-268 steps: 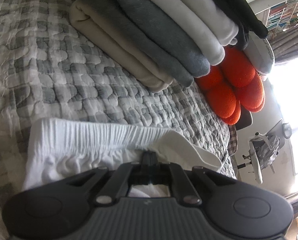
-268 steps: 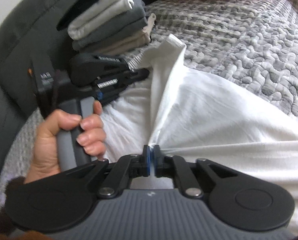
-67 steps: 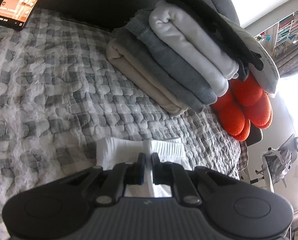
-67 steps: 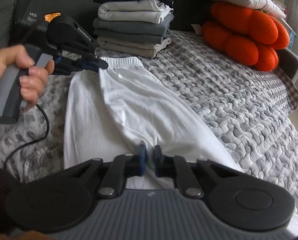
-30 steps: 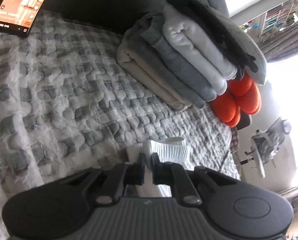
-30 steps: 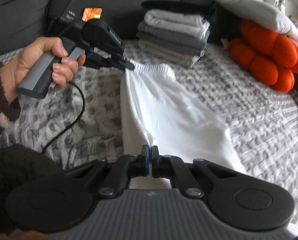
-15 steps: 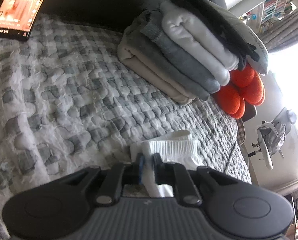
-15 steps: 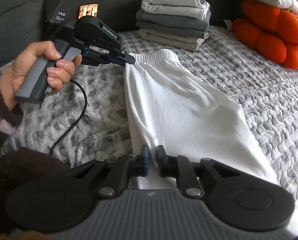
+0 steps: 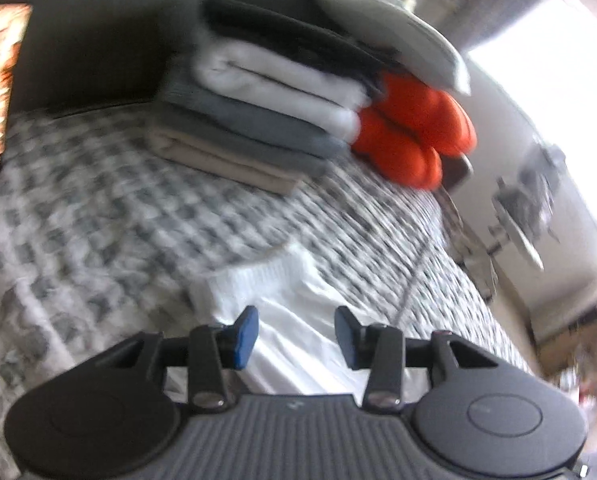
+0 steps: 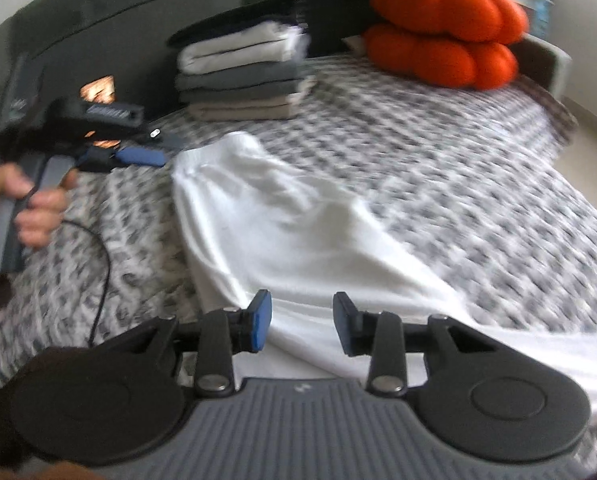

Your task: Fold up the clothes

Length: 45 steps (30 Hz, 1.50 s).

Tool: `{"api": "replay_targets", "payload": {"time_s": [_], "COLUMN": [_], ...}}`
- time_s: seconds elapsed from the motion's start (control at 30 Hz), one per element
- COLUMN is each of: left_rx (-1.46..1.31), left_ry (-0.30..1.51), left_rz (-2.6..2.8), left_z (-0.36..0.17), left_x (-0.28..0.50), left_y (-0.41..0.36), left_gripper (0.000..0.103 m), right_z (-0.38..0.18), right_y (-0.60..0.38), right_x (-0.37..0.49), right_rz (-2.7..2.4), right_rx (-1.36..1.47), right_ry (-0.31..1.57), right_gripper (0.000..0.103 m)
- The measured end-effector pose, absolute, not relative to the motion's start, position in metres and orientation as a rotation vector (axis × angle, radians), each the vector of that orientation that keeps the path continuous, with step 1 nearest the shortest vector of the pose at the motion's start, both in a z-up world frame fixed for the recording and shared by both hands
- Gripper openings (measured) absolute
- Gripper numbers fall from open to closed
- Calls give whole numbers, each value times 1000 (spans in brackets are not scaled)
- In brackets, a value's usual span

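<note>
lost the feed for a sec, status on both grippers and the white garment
Left gripper open, empty. Right gripper open, empty. White garment lying loose on the quilt, waistband toward the folded stack. Nothing in the way.

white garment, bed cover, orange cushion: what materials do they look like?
White garment: soft matte fabric, probably cotton knit; it drapes in loose folds and has a ribbed, gathered waistband.
Bed cover: quilted textile, grey and white checks, puffy stitched surface.
Orange cushion: fuzzy matte lobes, looks like plush or boucle; blur leaves it open.
</note>
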<state>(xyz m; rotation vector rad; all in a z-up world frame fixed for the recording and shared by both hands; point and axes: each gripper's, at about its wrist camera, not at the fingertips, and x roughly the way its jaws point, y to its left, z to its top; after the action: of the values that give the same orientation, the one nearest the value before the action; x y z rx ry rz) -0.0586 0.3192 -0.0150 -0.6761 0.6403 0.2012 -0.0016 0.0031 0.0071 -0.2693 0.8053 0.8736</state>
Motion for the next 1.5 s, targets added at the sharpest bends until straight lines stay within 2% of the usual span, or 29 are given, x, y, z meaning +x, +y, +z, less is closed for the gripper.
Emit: {"api": "replay_targets", "payload": {"time_s": [0.37, 0.97, 1.37, 1.5], "left_rx": [-523, -291, -229, -239], "left_ry": [715, 783, 831, 834], "left_rz": [1, -356, -389, -397], "left_z": [-9, -23, -41, -42], "left_x": [-40, -22, -16, -15], "left_y": [256, 150, 129, 129], "left_gripper": [43, 29, 27, 27], "right_z": [6, -10, -31, -36], "right_y": [-46, -86, -78, -69], "right_x": [17, 63, 88, 91], "right_rz": [721, 447, 320, 278], "right_rx": [-151, 85, 143, 109], "right_ry": [820, 907, 954, 948], "right_gripper": [38, 38, 38, 34]}}
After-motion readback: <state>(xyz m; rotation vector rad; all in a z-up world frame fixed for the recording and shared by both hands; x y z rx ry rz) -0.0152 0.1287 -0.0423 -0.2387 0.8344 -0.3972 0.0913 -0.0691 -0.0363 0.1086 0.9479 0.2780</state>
